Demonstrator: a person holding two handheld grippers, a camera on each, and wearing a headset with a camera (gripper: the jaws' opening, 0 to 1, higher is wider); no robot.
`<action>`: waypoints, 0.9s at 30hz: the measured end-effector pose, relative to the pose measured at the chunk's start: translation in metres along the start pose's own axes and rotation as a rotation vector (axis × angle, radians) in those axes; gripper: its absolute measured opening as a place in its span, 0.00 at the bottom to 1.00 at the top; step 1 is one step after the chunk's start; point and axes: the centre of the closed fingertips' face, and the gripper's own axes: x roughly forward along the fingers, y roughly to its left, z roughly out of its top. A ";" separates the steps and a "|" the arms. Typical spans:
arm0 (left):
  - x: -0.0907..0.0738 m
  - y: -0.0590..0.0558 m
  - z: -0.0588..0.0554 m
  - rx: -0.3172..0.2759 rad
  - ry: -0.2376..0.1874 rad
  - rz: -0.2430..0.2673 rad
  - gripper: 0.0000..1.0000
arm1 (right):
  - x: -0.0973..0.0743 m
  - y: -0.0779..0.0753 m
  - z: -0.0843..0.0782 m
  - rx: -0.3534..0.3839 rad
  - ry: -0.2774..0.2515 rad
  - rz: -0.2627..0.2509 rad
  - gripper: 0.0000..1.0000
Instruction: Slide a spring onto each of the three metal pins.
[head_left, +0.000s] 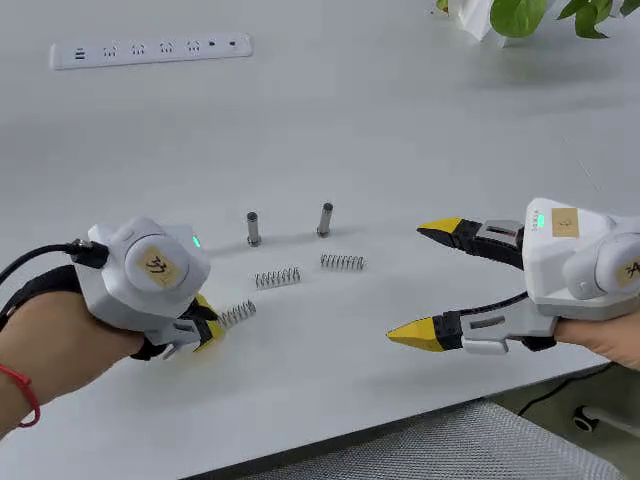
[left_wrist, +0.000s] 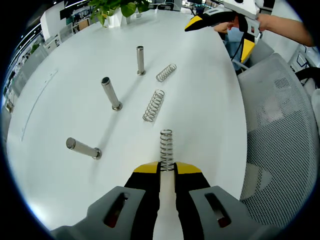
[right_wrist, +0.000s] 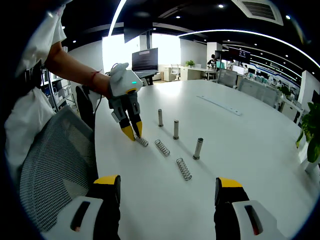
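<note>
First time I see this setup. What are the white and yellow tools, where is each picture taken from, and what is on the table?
No robot here: a person holds a two-jaw gripper in each hand. The head view comes from a headset camera looking down; the two round pictures come from cameras riding on the grippers. The left gripper is shut on one spring; the right gripper is open, holding nothing. On the white table stand three metal pins, with two loose springs lying near them.
</note>
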 end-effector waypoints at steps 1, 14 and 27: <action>0.000 -0.001 0.000 0.000 -0.005 -0.003 0.07 | 0.000 0.000 -0.001 0.001 0.003 0.001 0.76; -0.003 -0.005 -0.001 -0.024 -0.062 -0.019 0.07 | 0.004 0.004 0.000 -0.002 0.003 0.012 0.76; -0.019 -0.012 0.002 -0.029 -0.123 -0.014 0.07 | 0.006 0.009 0.009 -0.022 0.005 0.028 0.75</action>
